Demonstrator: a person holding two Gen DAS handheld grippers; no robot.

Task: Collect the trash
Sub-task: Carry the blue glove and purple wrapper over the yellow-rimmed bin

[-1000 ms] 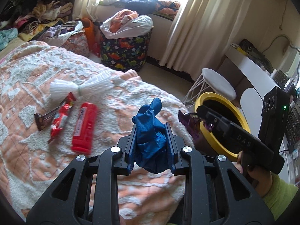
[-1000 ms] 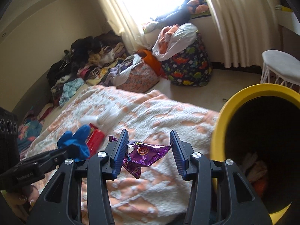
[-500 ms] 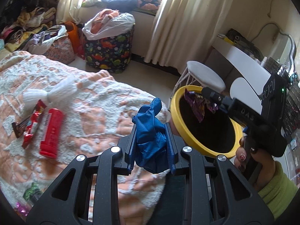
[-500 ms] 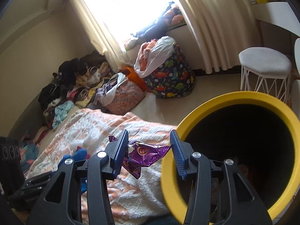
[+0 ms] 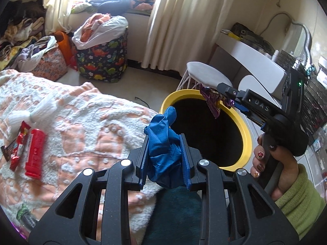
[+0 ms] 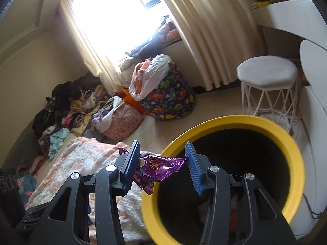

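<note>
Trash is what's in both grippers right now, 2 pieces at once. The left gripper [image 5: 164,159] is clamped narrow on a crumpled blue glove [image 5: 163,143], which sits over the edge of the blanket [image 5: 92,122] just short of the yellow-rimmed bin [image 5: 246,140]. The right gripper [image 6: 163,169] holds a purple foil wrapper [image 6: 161,166] with the jaws set about midway, and in the left wrist view that wrapper [image 5: 212,102] dangles over the far side of the bin's mouth.

What could go wrong, as I see it:

- The purple wrapper looks pinched mostly at one end, against the left pad, with only a thin corner reaching the other pad (foil is slippery stuff). It might slide out early, though over the bin that's harmless.
- In the right wrist view the wrapper sits right at the rim's near edge, so a release there could leave it hanging on the rim or drop it outside onto the blanket.
- The glove isn't over the opening yet. Letting go now would probably land it on the blanket or the floor gap beside the bin.
- Soft rubbery material may cling to the pads on release, so it could need a shake.
- Both grippers converge on 1 opening, so they could bump.

Still on the blanket: a red tube [image 5: 34,153] and a red candy wrapper [image 5: 17,149].
</note>
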